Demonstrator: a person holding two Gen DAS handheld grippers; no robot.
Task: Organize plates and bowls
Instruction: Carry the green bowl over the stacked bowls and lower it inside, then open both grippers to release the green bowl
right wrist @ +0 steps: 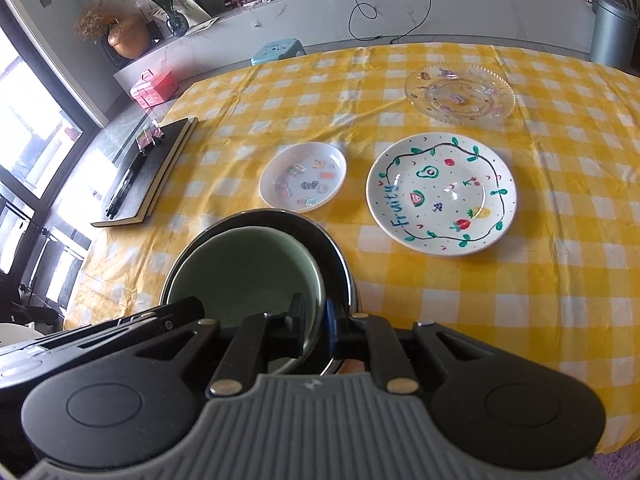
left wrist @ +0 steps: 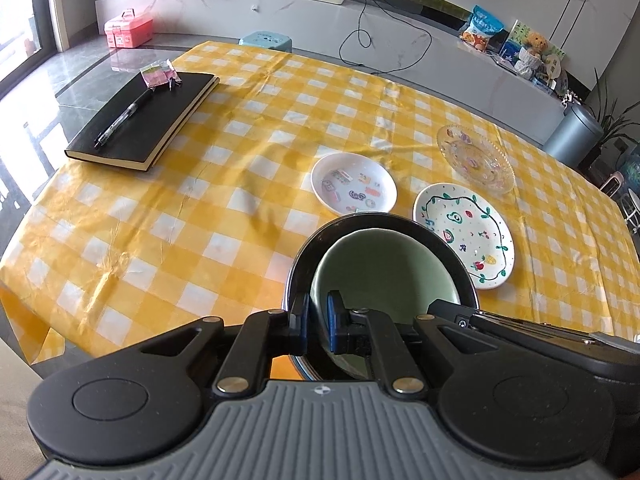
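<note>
Gripping opposite rims, the left tool [left wrist: 317, 322] and right tool [right wrist: 313, 326] each clamp narrowly on the glossy black bowl [left wrist: 460, 256], a smooth green bowl [left wrist: 384, 264] nested inside, near the bench's [left wrist: 240, 152] front edge. Only the right view shows "Fruity" lettered on the painted round plate [right wrist: 440, 196]; the ribbed glass plate [right wrist: 460, 92] lies beyond.

Only readable text I can spot: "Fruity", blue hand lettering along left inner rim of white painted plate [right wrist: 440, 196]. Stickers on small white dish [right wrist: 303, 176] too tiny to read.
</note>
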